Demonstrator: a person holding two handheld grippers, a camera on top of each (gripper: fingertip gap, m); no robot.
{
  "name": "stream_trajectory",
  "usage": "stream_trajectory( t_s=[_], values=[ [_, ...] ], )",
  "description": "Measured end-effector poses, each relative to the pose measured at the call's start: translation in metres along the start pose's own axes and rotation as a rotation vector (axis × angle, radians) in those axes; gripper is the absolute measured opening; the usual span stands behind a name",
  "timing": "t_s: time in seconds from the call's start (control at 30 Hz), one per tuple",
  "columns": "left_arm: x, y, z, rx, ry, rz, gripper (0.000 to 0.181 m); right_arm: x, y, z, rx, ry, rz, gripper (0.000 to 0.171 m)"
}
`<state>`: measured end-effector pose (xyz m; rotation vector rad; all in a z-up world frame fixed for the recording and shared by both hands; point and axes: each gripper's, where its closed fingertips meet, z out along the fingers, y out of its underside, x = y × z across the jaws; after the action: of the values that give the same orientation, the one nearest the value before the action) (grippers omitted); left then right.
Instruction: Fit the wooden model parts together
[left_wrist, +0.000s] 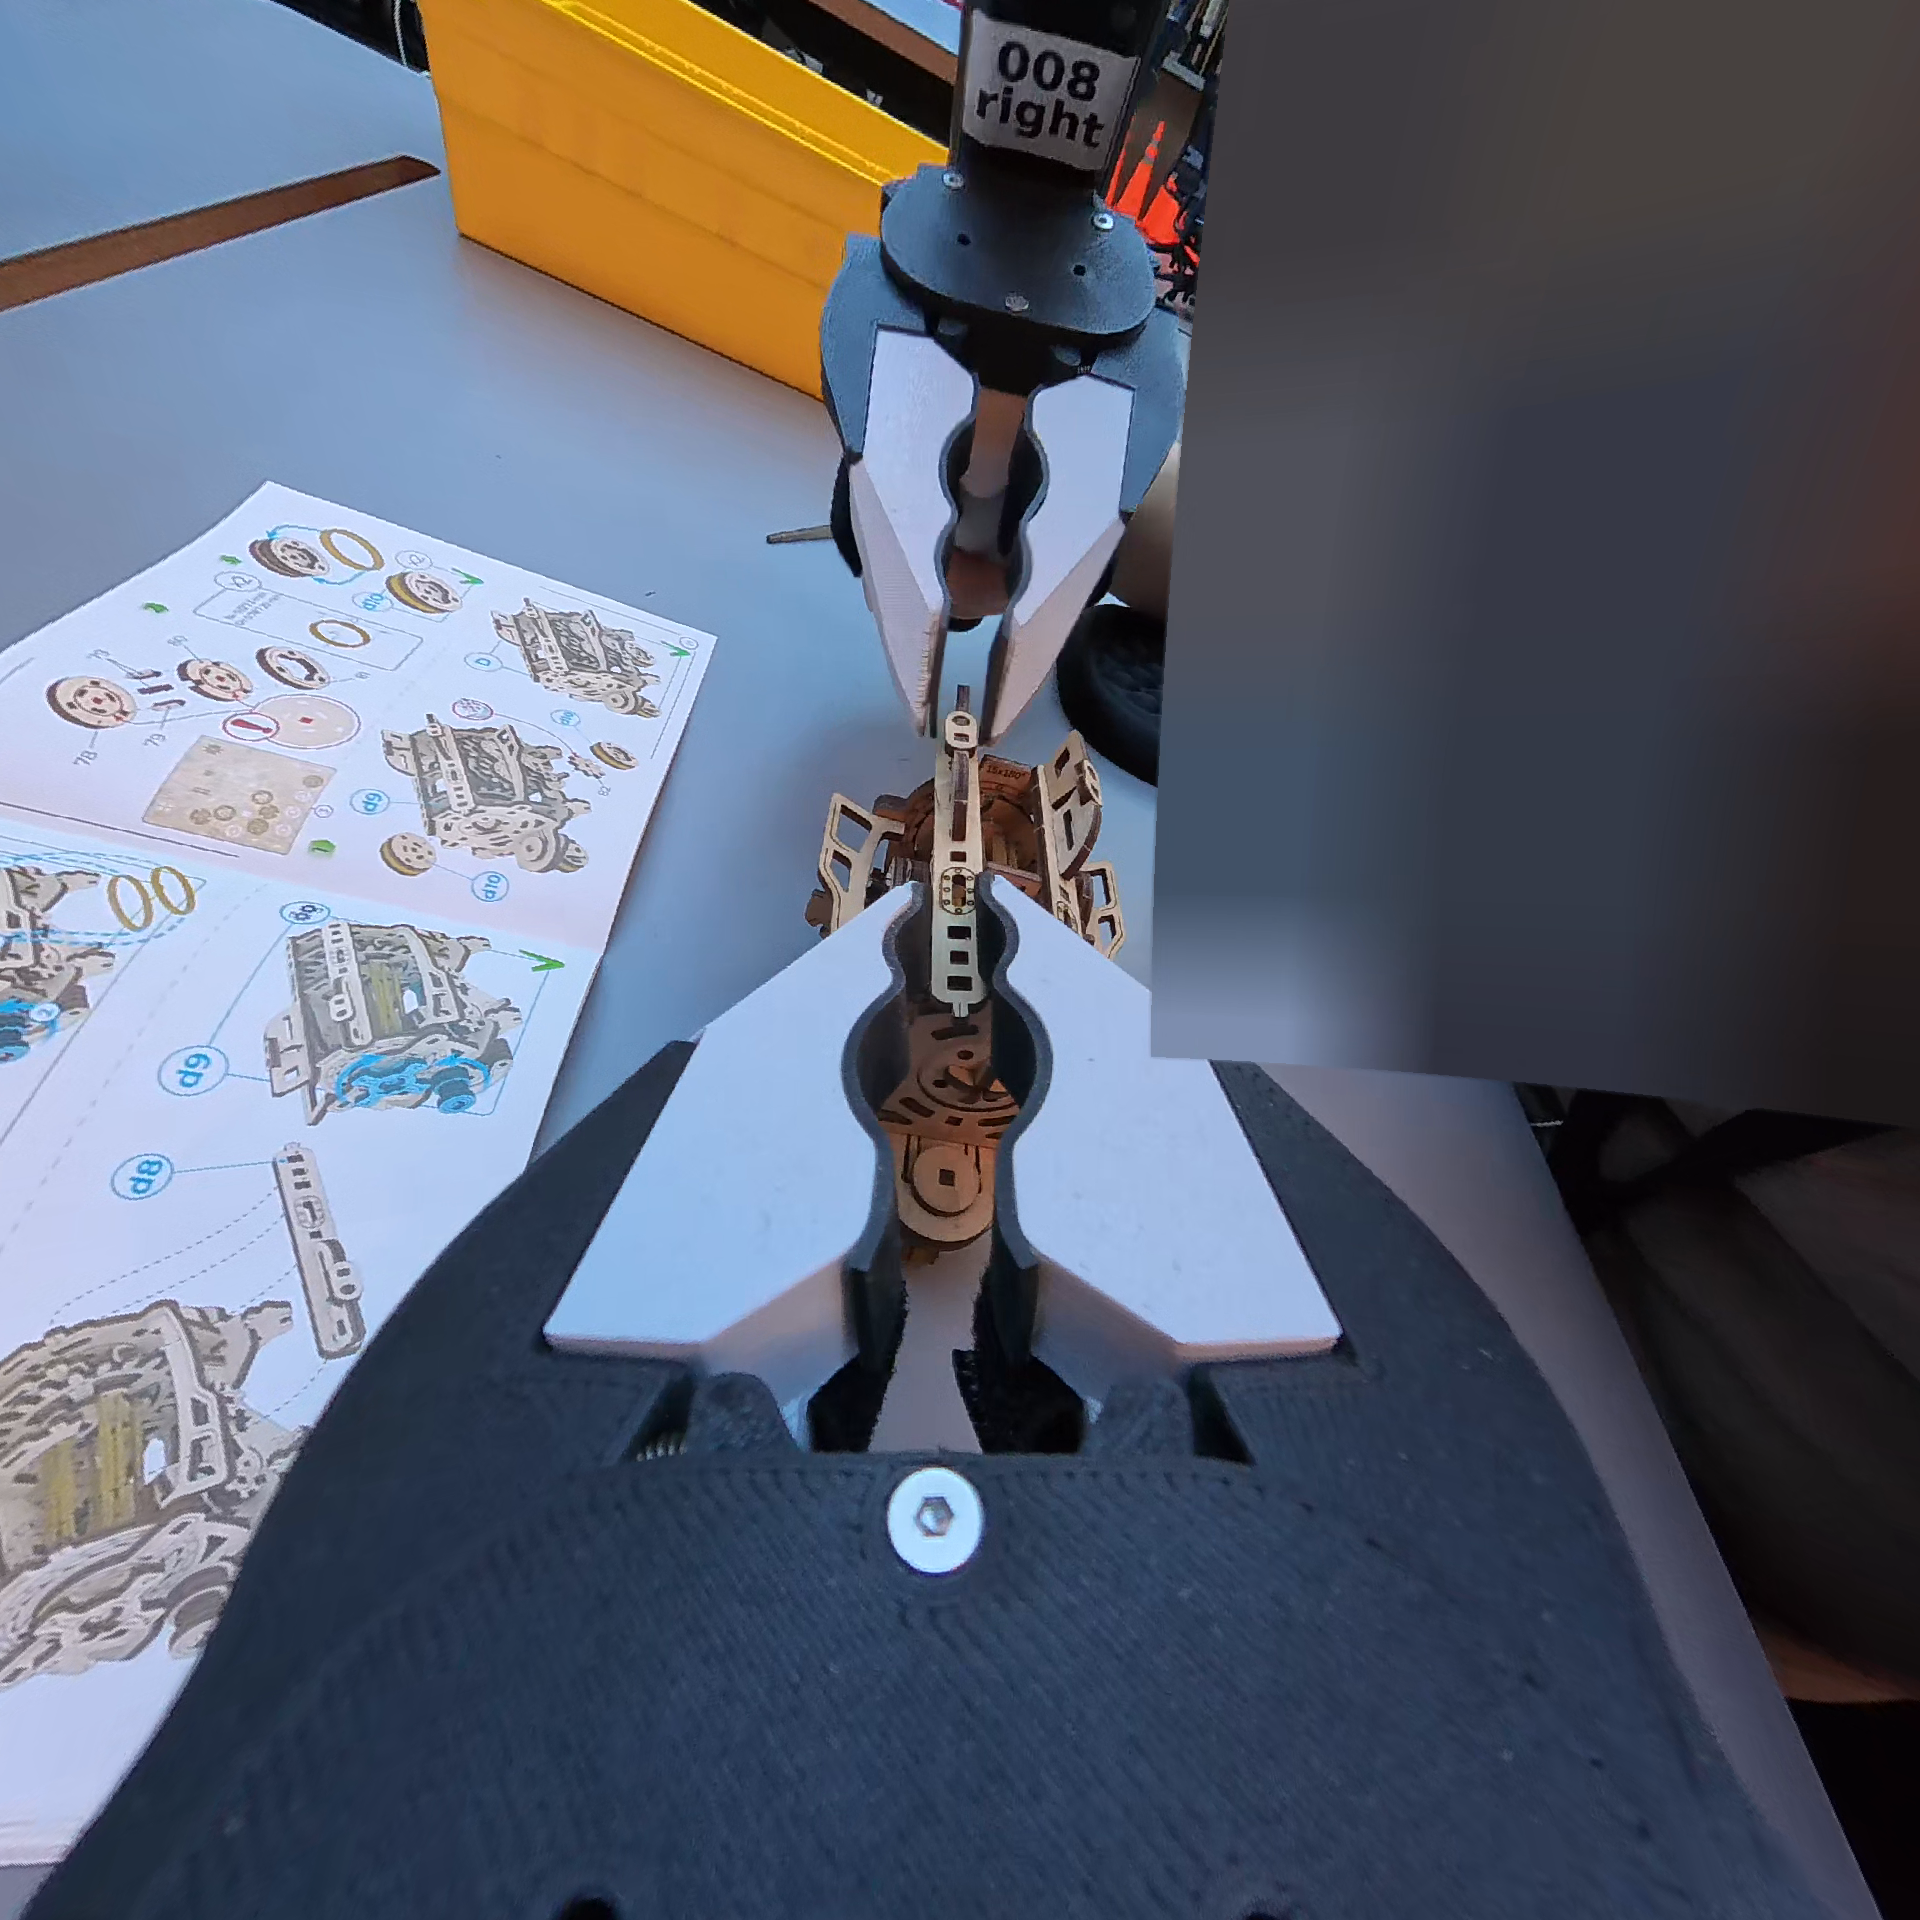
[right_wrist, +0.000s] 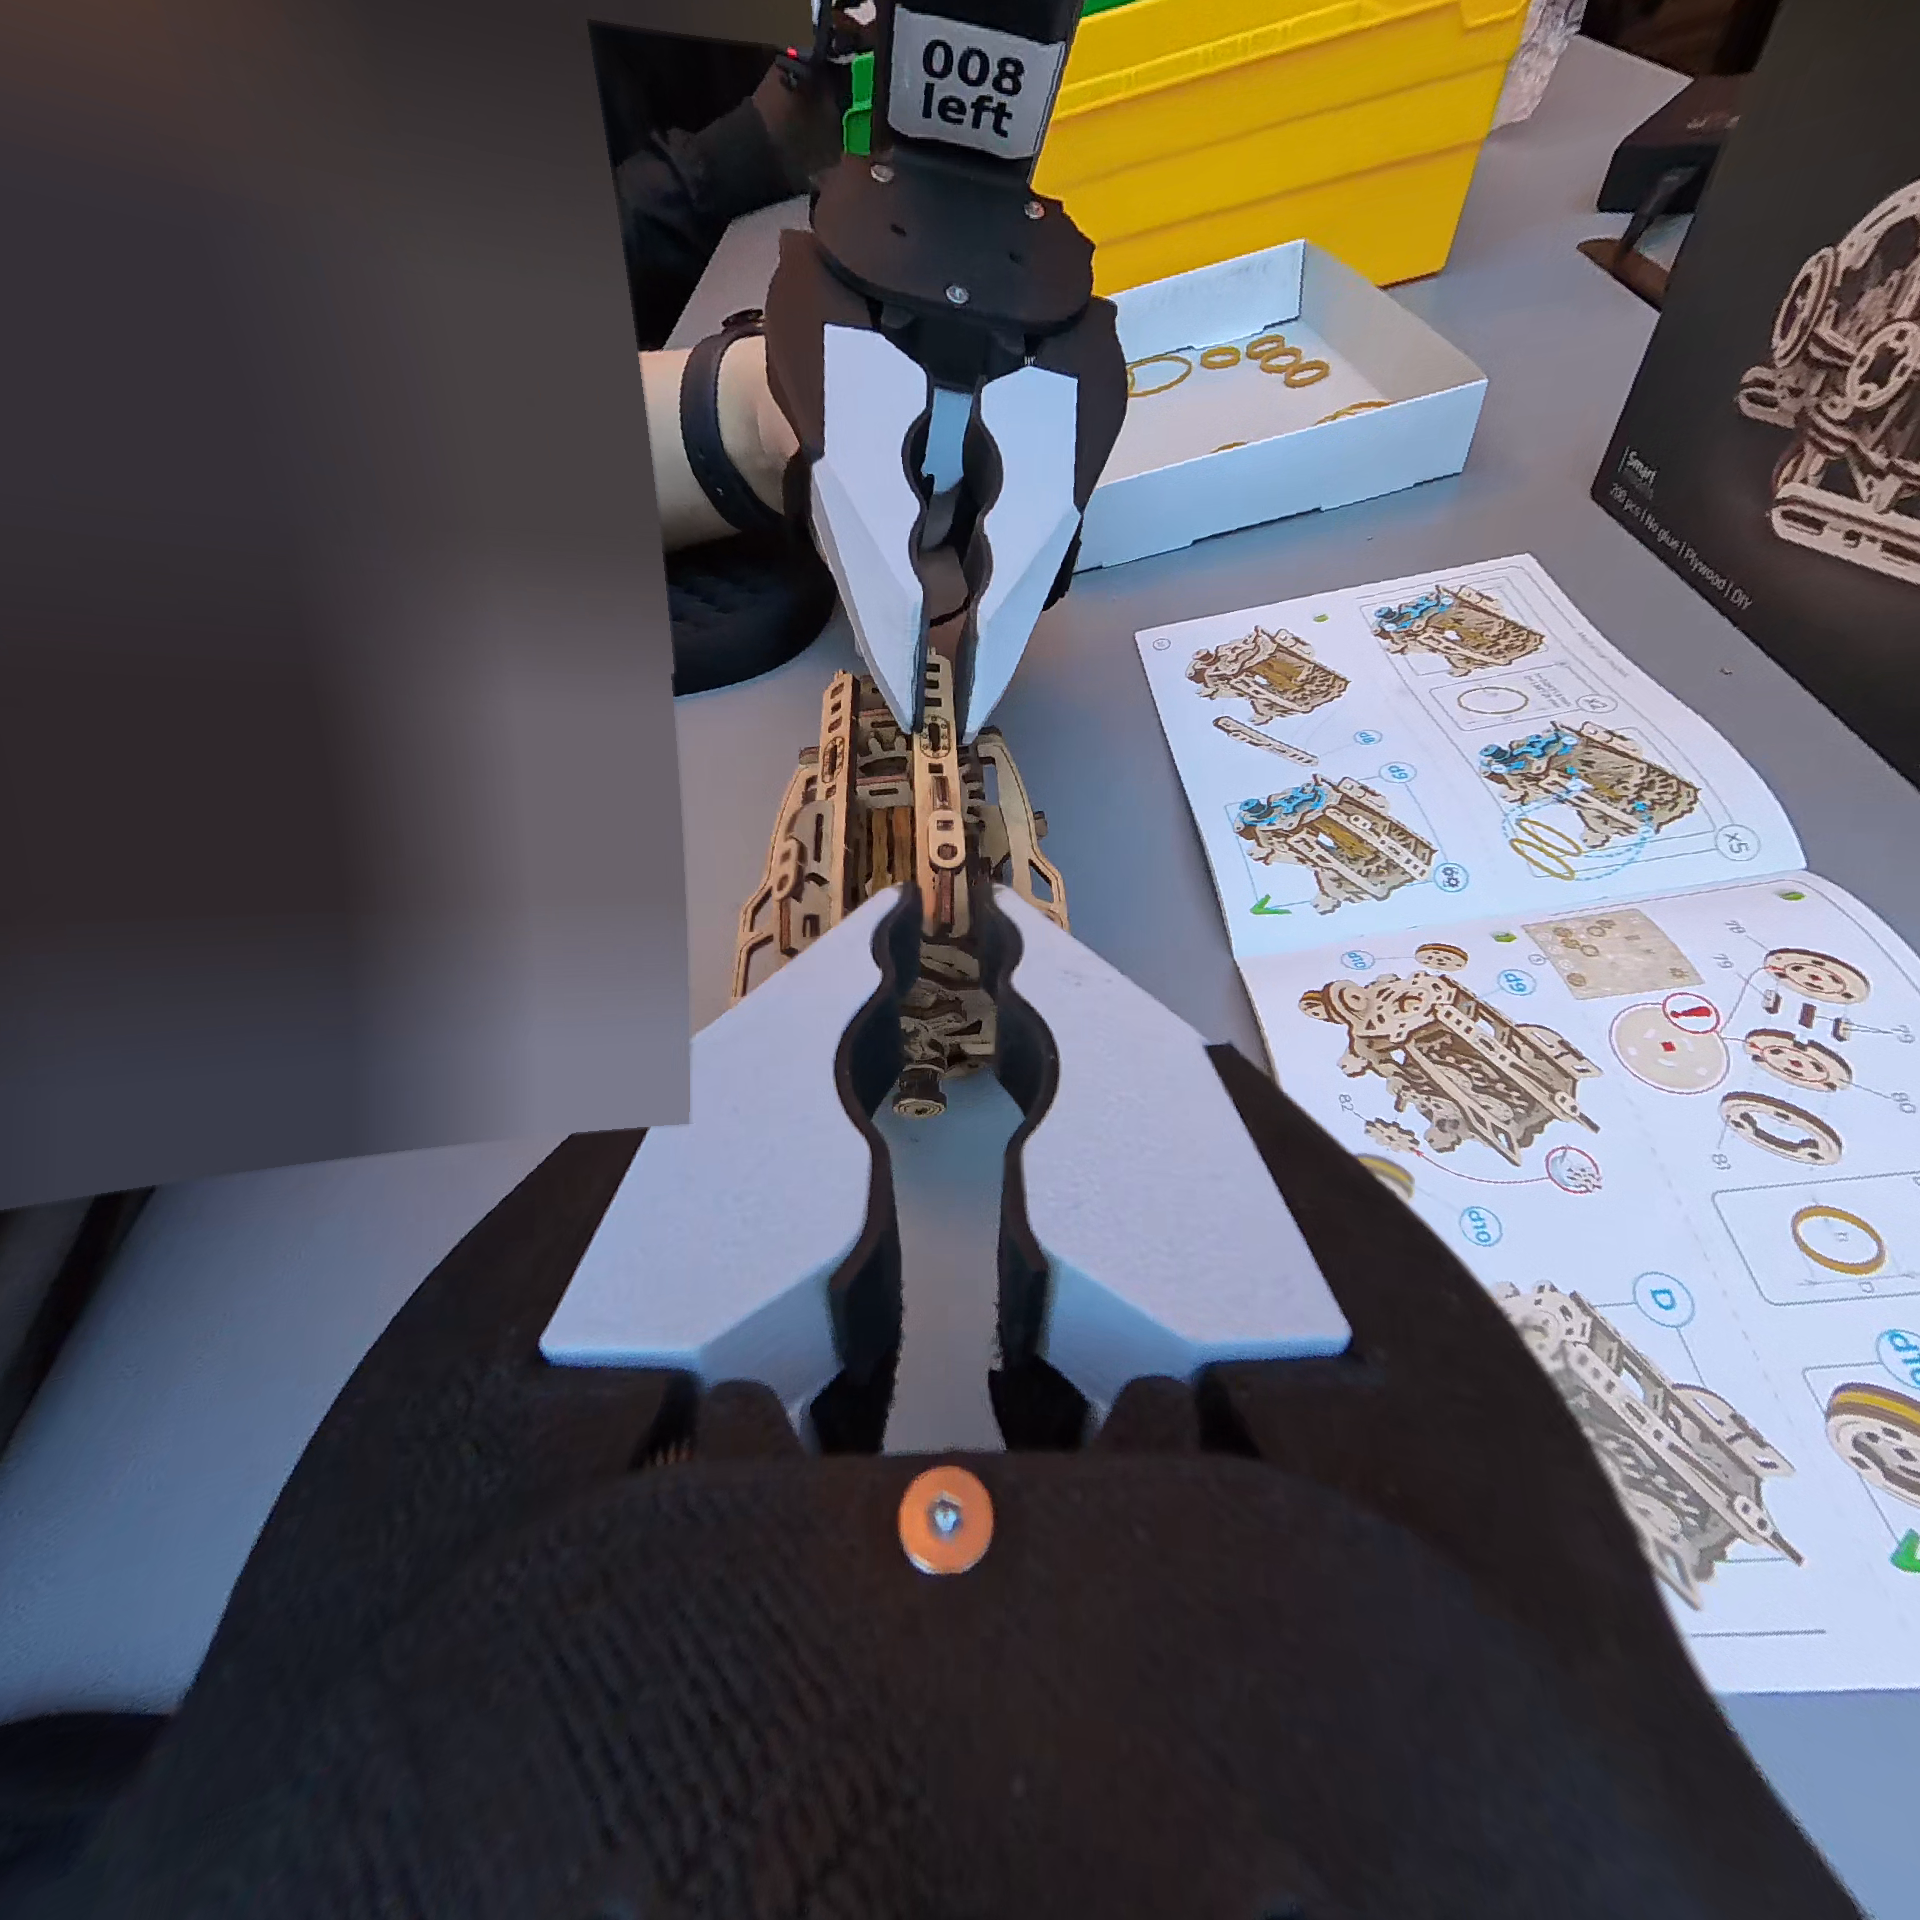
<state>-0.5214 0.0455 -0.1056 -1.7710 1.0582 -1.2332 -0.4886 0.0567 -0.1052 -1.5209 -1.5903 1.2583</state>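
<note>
A part-built wooden model (left_wrist: 1049, 831) stands on the grey table; it also shows in the right wrist view (right_wrist: 810, 831). A thin perforated wooden strip (left_wrist: 957, 914) lies along its top, also seen from the other side (right_wrist: 940, 800). My left gripper (left_wrist: 953, 896) is shut on the strip's near end and shows from the front in the right wrist view (right_wrist: 941, 727). My right gripper (right_wrist: 948, 904) faces it, jaws narrowed around the strip's other end, and shows in the left wrist view (left_wrist: 958, 727).
An open instruction booklet (left_wrist: 312, 935) lies beside the model (right_wrist: 1558, 1039). Yellow bins (left_wrist: 665, 187) stand behind. A white tray (right_wrist: 1299, 416) holds rubber bands. A dark product box (right_wrist: 1787, 364) stands at right. A person's wrist (right_wrist: 717, 457) is near a black round object (right_wrist: 738, 623). Across from one pair of fingers to the other is roughly 5 cm. The black round object (right_wrist: 738, 623) lies around 20 cm away from my left fingertips.
</note>
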Motion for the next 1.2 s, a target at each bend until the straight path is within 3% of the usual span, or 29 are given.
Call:
stream_trajectory(
  t_s=[1.2],
  values=[
    [-0.002, 0.002, -0.003, 0.025, -0.003, -0.041, 0.006, 0.003, 0.008, 0.002, 0.024, 0.065, -0.023, 0.013]
  ],
)
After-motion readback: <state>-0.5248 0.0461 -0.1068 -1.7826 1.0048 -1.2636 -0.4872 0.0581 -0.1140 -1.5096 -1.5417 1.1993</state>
